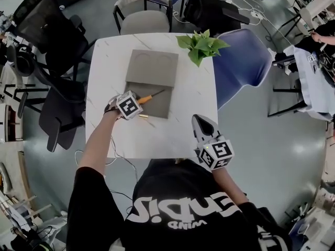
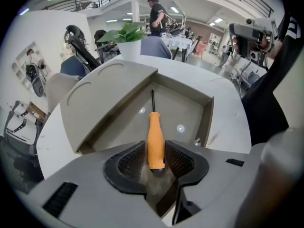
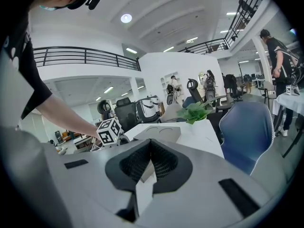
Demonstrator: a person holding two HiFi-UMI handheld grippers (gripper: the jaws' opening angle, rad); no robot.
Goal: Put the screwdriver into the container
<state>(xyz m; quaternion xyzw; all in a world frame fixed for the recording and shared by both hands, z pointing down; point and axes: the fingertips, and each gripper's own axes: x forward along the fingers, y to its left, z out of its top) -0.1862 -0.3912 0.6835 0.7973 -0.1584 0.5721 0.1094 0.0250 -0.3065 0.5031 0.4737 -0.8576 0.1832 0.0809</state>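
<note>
The screwdriver (image 1: 150, 96) has an orange handle and a thin dark shaft. It lies in the open grey container (image 1: 159, 107), with its tip resting on the container's floor (image 2: 183, 110) in the left gripper view. My left gripper (image 1: 138, 102) sits at the container's near left edge. The handle (image 2: 156, 139) lies between its pads (image 2: 130, 160), and a thin gap shows beside the handle, so the gripper (image 2: 156, 159) is open. My right gripper (image 1: 200, 121) hovers over the table's near right edge. It is shut and holds nothing (image 3: 151, 148).
The container's lid (image 1: 153, 66) lies folded back on the white table (image 1: 183, 135). A small brass piece (image 1: 144, 117) lies just in front of the container. A potted plant (image 1: 201, 43) stands at the far right corner. A blue chair (image 1: 243, 61) and black office chairs (image 1: 49, 41) ring the table.
</note>
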